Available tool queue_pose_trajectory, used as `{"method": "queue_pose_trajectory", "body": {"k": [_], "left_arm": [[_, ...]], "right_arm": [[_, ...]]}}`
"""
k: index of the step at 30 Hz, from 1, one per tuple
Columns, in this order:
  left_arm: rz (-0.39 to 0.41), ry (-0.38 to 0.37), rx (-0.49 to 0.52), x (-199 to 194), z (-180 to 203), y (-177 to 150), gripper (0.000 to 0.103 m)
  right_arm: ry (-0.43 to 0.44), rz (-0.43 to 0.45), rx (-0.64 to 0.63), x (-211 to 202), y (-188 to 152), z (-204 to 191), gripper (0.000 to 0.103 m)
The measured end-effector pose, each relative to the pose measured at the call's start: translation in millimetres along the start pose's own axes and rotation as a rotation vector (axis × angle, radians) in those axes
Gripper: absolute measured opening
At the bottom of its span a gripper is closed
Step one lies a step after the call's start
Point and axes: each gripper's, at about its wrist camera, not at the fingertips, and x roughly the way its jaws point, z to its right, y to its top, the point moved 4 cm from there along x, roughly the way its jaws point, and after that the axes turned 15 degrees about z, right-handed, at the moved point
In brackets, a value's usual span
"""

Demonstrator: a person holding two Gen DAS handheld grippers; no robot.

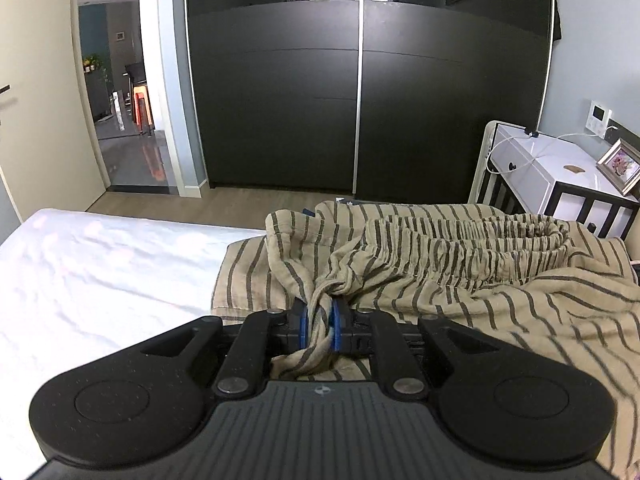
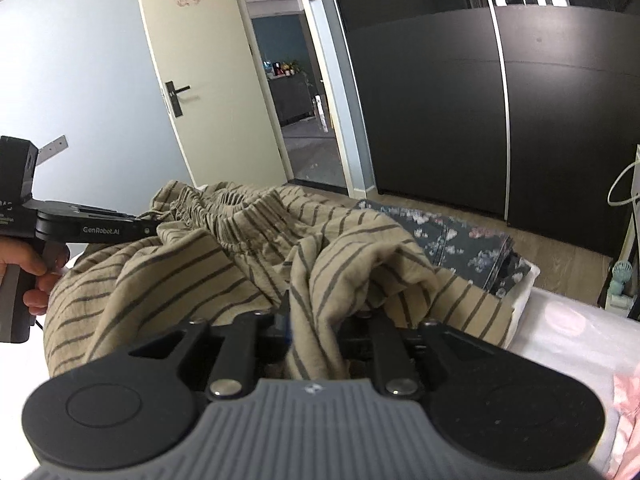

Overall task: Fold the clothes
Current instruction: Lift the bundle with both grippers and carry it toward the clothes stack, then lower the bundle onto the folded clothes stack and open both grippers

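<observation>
**Striped trousers pinched at two points for a fold**

Left wrist view: the left gripper point(image 1: 319, 326) is seen pressed together on a bunched twist of the striped trousers point(image 1: 440, 264), the cloth being squeezed between the blue pads point(image 1: 303, 326) and trailing back under the tool. Ahead and to the right of the fingers the gathered elastic waistband point(image 1: 480, 232) is spread in a loose hump, with the rest of the fabric draped further right. To the left of the tool the white sheet of the bed point(image 1: 100, 272) is left bare, which is judged to be the surface kept for laying the garment flat. A dark wardrobe point(image 1: 360, 100) is faced straight ahead, and a white bedside table point(image 1: 552, 168) stands off to the right.

Right wrist view: the right gripper point(image 2: 316, 328) is closed on a thick fold of the same trousers point(image 2: 200, 280), its pads being hidden by the cloth that spills over them. Well to the left of it the other tool point(image 2: 92, 228) is held by a hand point(image 2: 32, 276), its tip buried near the waistband point(image 2: 240, 208). A floral cushion point(image 2: 460, 240) lies ahead and to the right, partly under the fabric. The two grips are judged to have been taken apart from each other so that the garment can be lifted, stretched and straightened before a fold is made; little of the folding appears done.
</observation>
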Motion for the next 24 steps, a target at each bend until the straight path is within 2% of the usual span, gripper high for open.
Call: {"method": "queue_pose_trajectory", "body": {"k": [3, 6, 10, 12, 14, 16, 17, 19, 21, 22, 23, 24], "left_arm": [[-0.004, 0.019, 0.025, -6.5, 4.3, 7.8, 0.011], [0.002, 0.043, 0.028, -11.7, 10.4, 13.0, 0.015], [0.009, 0.080, 0.036, -22.2, 17.0, 22.2, 0.021], [0.017, 0.107, 0.057, -31.2, 18.9, 28.6, 0.024], [0.041, 0.120, 0.057, -45.1, 18.2, 34.2, 0.032], [0.070, 0.127, 0.048, -59.3, 17.9, 39.7, 0.041], [0.082, 0.128, 0.042, -66.4, 18.1, 41.1, 0.043], [0.094, 0.114, 0.021, -80.4, 20.0, 37.6, 0.042], [0.107, 0.100, 0.001, -94.3, 21.9, 34.1, 0.032], [0.112, 0.092, -0.009, -100.7, 23.2, 31.3, 0.025], [0.116, 0.082, -0.019, -105.6, 25.4, 25.9, 0.023], [0.117, 0.074, -0.026, -109.0, 27.4, 20.3, 0.023]], "right_arm": [[0.012, 0.035, -0.008, -8.5, 9.6, 5.7, 0.044], [0.006, 0.087, -0.026, -18.2, 24.8, 11.4, 0.050], [-0.054, 0.143, -0.093, -32.6, 42.5, 22.1, 0.056], [-0.099, 0.158, -0.129, -42.9, 47.8, 29.5, 0.056], [-0.141, 0.172, -0.149, -53.1, 50.4, 41.8, 0.057], [-0.126, 0.176, -0.143, -69.1, 49.0, 44.9, 0.057], [-0.118, 0.178, -0.140, -77.2, 48.4, 46.4, 0.057], [-0.102, 0.183, -0.134, -93.3, 47.0, 49.4, 0.057], [-0.046, 0.183, -0.130, -100.9, 43.8, 36.9, 0.055], [-0.015, 0.178, -0.133, -103.3, 40.9, 28.8, 0.051], [0.015, 0.173, -0.136, -105.8, 38.1, 20.7, 0.048], [0.040, 0.163, -0.143, -108.6, 33.6, 13.1, 0.040]]}}
